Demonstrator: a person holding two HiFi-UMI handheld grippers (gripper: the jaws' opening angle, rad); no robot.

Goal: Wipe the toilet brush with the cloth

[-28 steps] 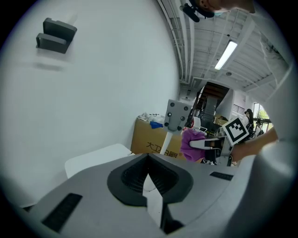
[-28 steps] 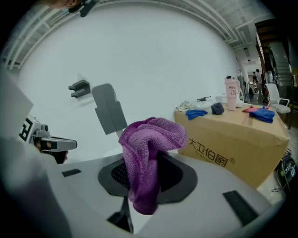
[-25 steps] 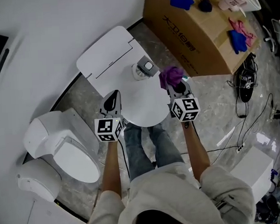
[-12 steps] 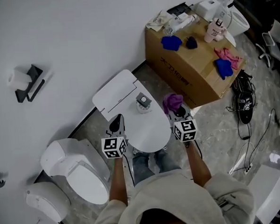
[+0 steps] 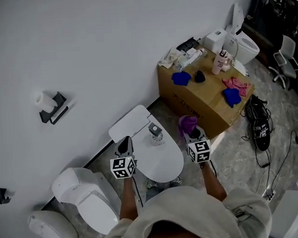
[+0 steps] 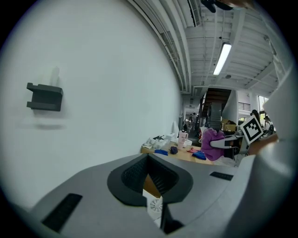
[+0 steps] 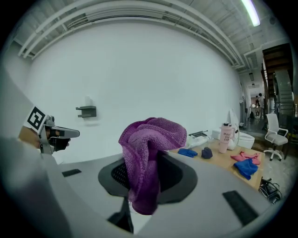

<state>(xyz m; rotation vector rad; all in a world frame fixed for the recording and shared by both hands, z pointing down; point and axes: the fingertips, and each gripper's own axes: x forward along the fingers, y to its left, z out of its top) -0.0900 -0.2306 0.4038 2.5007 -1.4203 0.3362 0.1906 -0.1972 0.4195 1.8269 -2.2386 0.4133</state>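
In the head view the toilet brush (image 5: 155, 132), a small grey and white piece in its holder, stands on the white toilet (image 5: 164, 163) between my two grippers. My right gripper (image 5: 191, 132) is shut on a bunched purple cloth (image 5: 186, 122), to the right of the brush and apart from it. The right gripper view shows the cloth (image 7: 150, 155) sticking up from the closed jaws. My left gripper (image 5: 123, 143) hovers left of the brush, jaws together with nothing between them. The left gripper view catches the cloth (image 6: 213, 139) off to the right.
A cardboard box (image 5: 203, 100) with blue and pink rags and a pink bottle (image 5: 219, 62) stands to the right by the wall. A black paper holder (image 5: 54, 112) hangs on the wall. Another white toilet (image 5: 88, 197) sits at lower left. Cables and a shoe (image 5: 260, 132) lie on the floor.
The head view has pulled up and back, so more wall and box show. Both grippers keep their places either side of the brush. The cloth stays in the right gripper.
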